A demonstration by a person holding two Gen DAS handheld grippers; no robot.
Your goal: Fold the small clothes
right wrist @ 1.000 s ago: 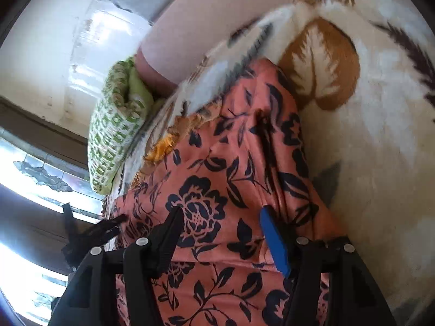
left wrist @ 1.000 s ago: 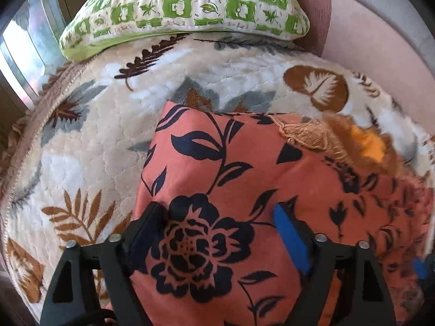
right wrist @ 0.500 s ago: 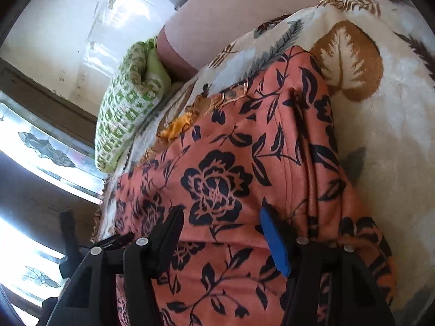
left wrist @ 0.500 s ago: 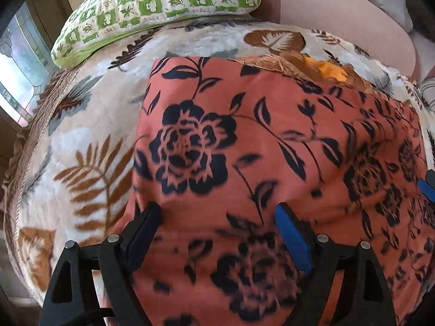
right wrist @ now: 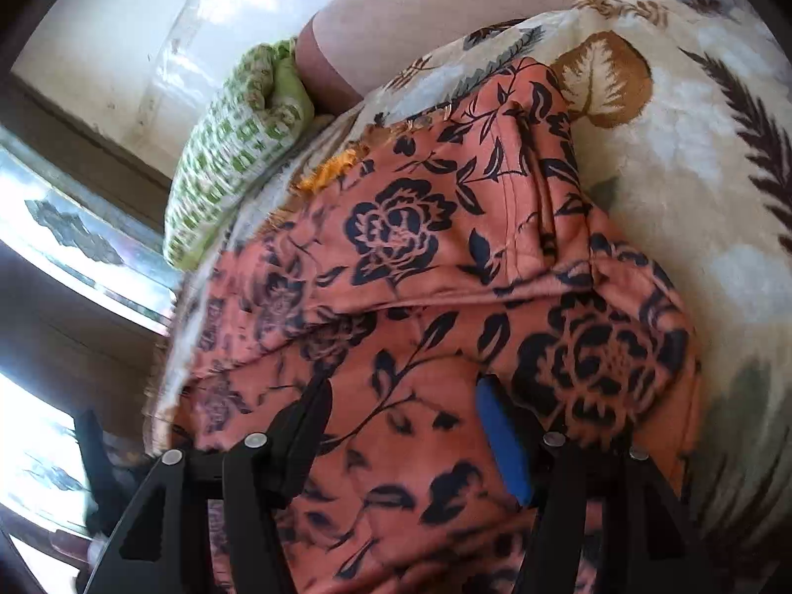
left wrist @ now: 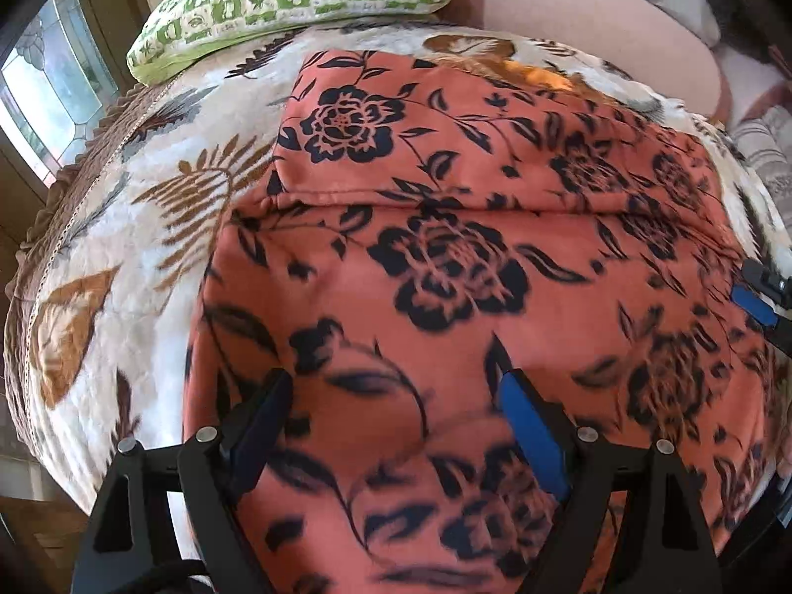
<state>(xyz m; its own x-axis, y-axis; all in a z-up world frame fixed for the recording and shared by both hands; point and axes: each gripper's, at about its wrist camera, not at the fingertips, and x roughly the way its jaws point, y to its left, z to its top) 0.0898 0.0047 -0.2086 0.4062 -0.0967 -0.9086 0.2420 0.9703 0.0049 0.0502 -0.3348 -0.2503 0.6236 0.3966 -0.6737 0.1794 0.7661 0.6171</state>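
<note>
An orange garment point(left wrist: 445, 257) with a black flower print lies folded on a leaf-patterned quilt point(left wrist: 163, 227). A fold edge crosses it from side to side. It also shows in the right wrist view point(right wrist: 420, 272). My left gripper point(left wrist: 396, 406) hangs over the garment's near part, jaws wide apart, nothing between them. My right gripper point(right wrist: 401, 411) is also over the near part, jaws wide apart. The right gripper's blue pad point(left wrist: 752, 304) shows at the right edge of the left wrist view.
A green and white checked pillow point(left wrist: 297, 0) lies at the far end of the quilt, also seen in the right wrist view point(right wrist: 237, 148). A pink sofa back point(left wrist: 594, 15) runs behind. A window point(left wrist: 54, 99) is on the left. An orange fringe point(left wrist: 534, 74) peeks from under the garment.
Both grippers have drawn back toward the near side. More of the garment shows now, with its folded upper layer and edge in view.
</note>
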